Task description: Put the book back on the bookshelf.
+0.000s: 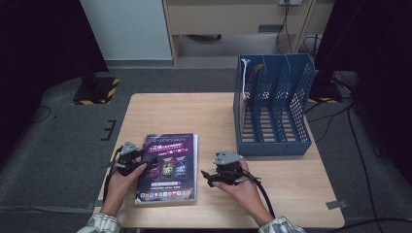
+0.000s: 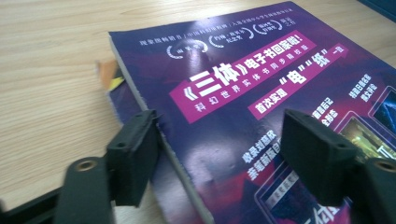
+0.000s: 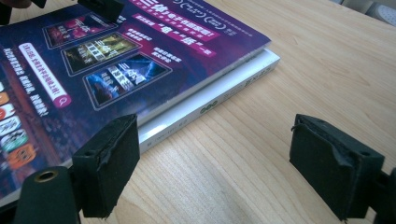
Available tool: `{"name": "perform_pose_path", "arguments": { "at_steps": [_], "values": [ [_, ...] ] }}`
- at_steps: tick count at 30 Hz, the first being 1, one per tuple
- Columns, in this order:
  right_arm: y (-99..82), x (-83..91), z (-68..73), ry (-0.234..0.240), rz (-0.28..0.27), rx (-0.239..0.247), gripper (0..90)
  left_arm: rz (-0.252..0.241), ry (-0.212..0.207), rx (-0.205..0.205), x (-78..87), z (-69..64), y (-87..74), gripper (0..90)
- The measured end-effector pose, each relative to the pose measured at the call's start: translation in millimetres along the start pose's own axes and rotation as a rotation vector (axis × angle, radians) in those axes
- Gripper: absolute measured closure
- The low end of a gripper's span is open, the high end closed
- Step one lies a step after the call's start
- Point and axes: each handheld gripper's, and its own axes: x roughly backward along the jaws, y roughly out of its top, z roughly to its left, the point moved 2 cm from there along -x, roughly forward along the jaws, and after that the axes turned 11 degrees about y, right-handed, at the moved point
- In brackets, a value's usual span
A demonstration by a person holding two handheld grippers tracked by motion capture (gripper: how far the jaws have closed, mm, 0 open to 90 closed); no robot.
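A purple-covered book (image 1: 167, 167) lies flat near the table's front edge, on top of a thicker white book (image 3: 219, 98). My left gripper (image 1: 147, 160) is at the purple book's left edge. In the left gripper view (image 2: 219, 126) its jaws straddle that edge: one pad (image 2: 133, 158) sits against the page block, the other pad (image 2: 313, 149) hovers over the cover with a gap. My right gripper (image 1: 209, 175) rests low on the table just right of the books. Its jaws (image 3: 215, 135) stand open over bare wood beside the white book's edge.
A blue file rack (image 1: 272, 107) with several slots stands at the table's back right, a white cord hanging over its left wall. The wooden table (image 1: 170, 111) has bare surface behind the books. An orange scrap (image 2: 107, 74) pokes out under the purple book's corner.
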Motion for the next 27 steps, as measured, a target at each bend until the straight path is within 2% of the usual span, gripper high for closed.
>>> {"name": "perform_pose_path", "arguments": {
  "at_steps": [3, 8, 13, 16, 18, 22, 24, 27],
  "values": [
    [-0.6, -1.4, 0.5, 0.002, 0.007, 0.004, 16.2, 0.004, -0.001, -0.042, -0.8, -10.7, 2.6, 28.1],
    [-1.4, -6.2, -1.2, 0.004, 0.016, -0.012, 13.5, 0.008, -0.005, -0.059, -0.8, -14.5, 3.6, 27.5],
    [0.8, -15.8, -5.3, 0.023, 0.015, -0.055, 12.2, 0.007, -0.019, -0.084, -1.5, -21.9, 4.8, 27.8],
    [1.3, -24.4, -10.3, 0.034, 0.015, -0.087, 11.6, 0.005, -0.011, -0.107, -1.1, -26.0, 5.6, 27.7],
    [4.2, -33.1, -14.9, 0.059, 0.001, -0.123, 10.6, 0.005, -0.012, -0.107, -1.0, -25.9, 5.5, 27.9],
    [10.7, -42.8, -19.6, 0.066, 0.006, -0.118, 9.5, -0.002, -0.016, -0.101, -1.2, -25.3, 4.4, 27.7],
    [15.2, -48.9, -23.6, 0.068, 0.001, -0.135, 9.3, -0.013, -0.009, -0.094, -0.8, -25.9, 2.9, 27.3],
    [20.0, -56.2, -32.5, 0.098, -0.006, -0.169, 9.4, -0.019, 0.001, -0.092, 0.1, -27.1, 1.4, 27.2]
  ]
}}
